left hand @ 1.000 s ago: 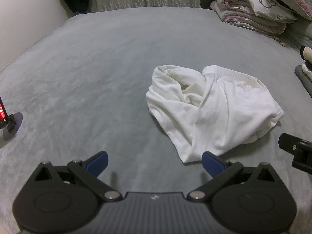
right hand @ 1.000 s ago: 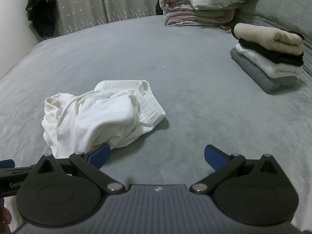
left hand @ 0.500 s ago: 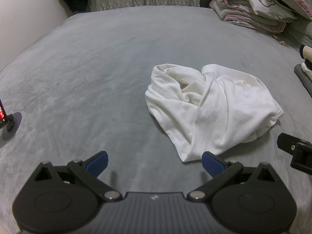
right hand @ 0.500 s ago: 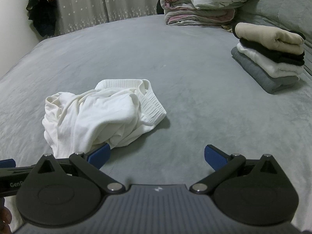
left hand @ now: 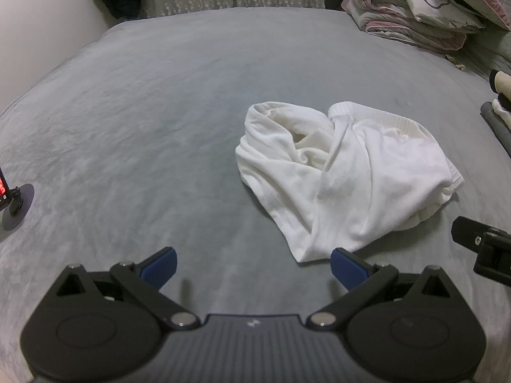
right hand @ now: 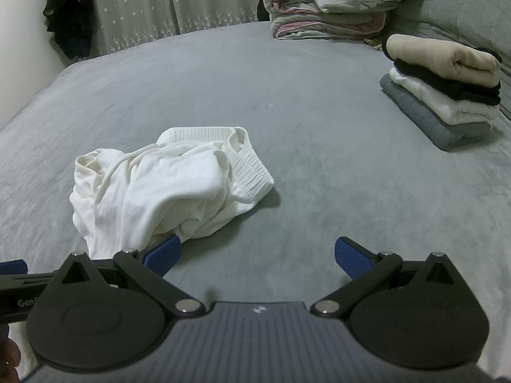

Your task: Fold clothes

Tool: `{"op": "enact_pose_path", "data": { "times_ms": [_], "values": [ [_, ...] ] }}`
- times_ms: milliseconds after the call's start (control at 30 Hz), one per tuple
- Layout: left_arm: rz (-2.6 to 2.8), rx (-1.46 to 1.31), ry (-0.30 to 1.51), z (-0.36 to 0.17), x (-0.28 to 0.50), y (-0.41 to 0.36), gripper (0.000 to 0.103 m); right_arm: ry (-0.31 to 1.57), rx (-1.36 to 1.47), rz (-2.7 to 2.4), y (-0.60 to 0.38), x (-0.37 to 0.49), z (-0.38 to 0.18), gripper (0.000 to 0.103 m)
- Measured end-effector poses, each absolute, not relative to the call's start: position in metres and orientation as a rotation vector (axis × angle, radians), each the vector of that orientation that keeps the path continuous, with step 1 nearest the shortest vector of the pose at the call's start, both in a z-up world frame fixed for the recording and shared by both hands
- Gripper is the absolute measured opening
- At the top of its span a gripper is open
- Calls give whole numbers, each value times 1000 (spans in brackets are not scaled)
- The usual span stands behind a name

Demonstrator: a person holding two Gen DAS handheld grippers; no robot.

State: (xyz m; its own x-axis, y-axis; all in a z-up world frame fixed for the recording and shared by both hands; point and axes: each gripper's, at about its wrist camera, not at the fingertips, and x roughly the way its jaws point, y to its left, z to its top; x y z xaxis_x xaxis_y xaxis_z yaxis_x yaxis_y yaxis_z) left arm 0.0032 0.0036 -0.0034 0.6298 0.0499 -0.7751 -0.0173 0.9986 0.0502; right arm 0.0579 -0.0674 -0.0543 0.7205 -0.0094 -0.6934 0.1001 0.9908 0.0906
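Both grippers released, jaws wide, nothing held. Left gripper (left hand: 252,263) low over grey bed (left hand: 159,127), its right pad just beside near tip of white garment (left hand: 345,178). Right gripper (right hand: 257,253) also low, its left pad at garment's (right hand: 166,188) near edge; touching or not, can't tell. Garment crumpled mid-bed, ribbed waistband on far-right side. Folded stack (right hand: 444,92) far right, well apart from it. Quilt pile (right hand: 332,3) at far edge. Small stand w/ red screen (left hand: 12,198) at left.
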Motion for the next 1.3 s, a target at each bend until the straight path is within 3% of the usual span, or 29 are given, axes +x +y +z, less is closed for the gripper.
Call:
{"op": "enact_pose_path", "data": {
  "times_ms": [1300],
  "values": [
    [66,39,898,-6,6,2,103,773,126,-56,-67,58,-55,103]
  ]
}}
